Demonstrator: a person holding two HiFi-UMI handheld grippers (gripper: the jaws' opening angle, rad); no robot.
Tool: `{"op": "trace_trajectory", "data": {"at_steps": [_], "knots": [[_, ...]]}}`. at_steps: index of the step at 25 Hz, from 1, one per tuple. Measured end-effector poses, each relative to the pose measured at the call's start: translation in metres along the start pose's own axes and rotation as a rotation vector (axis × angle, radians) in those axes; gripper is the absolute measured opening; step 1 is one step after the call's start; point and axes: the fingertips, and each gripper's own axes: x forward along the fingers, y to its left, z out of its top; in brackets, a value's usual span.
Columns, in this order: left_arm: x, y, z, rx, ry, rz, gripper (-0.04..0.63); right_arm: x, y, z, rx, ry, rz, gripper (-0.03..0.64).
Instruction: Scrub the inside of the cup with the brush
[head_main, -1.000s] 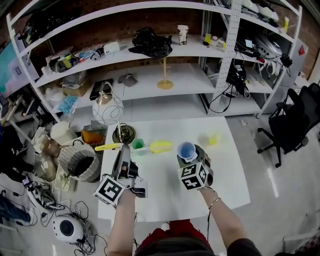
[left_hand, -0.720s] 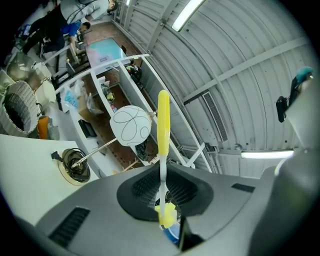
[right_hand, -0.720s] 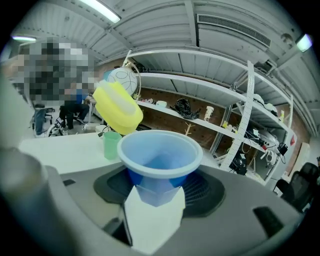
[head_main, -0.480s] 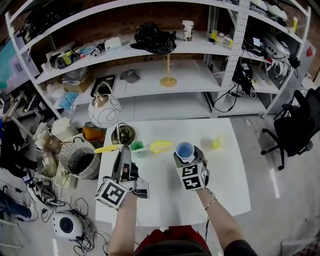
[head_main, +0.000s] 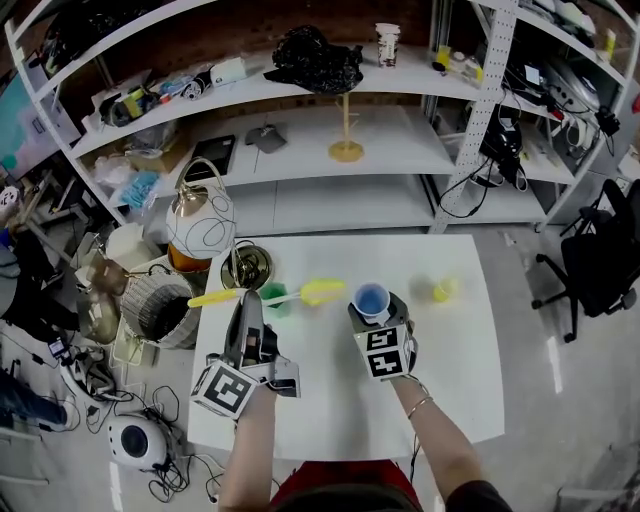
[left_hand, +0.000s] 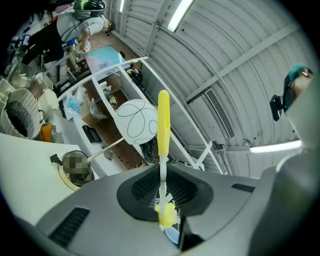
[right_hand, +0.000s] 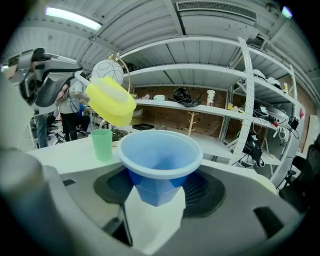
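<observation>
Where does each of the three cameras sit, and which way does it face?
Head view: on the person's head, steeply down at the table; forearms, left gripper and right gripper show.
Left gripper view: rides that gripper, faces shelves and ceiling; its jaws clamp the brush.
Right gripper view: rides that gripper, faces shelves; its jaws hold the blue cup.
Shared: head and right gripper views both show the blue cup and brush.

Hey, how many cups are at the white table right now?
2. A blue cup is gripped in the right tongs; a green cup stands on the table. The small yellow thing farther right is too blurred to identify.
</observation>
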Motion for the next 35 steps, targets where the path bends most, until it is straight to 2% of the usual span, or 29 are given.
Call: {"op": "trace_trajectory", "data": {"at_steps": [25,35], "knots": [[0.055,0.041,-0.027,-0.030,-0.012,0.072,0.044,0.084,-0.020,-0.005,-0.016,0.012,0.037,0.284],[0.066,0.048,-0.034,-0.029,-0.012,0.087,0.044,0.098,-0.019,-0.019,0.004,0.059,0.073,0.284]]}}
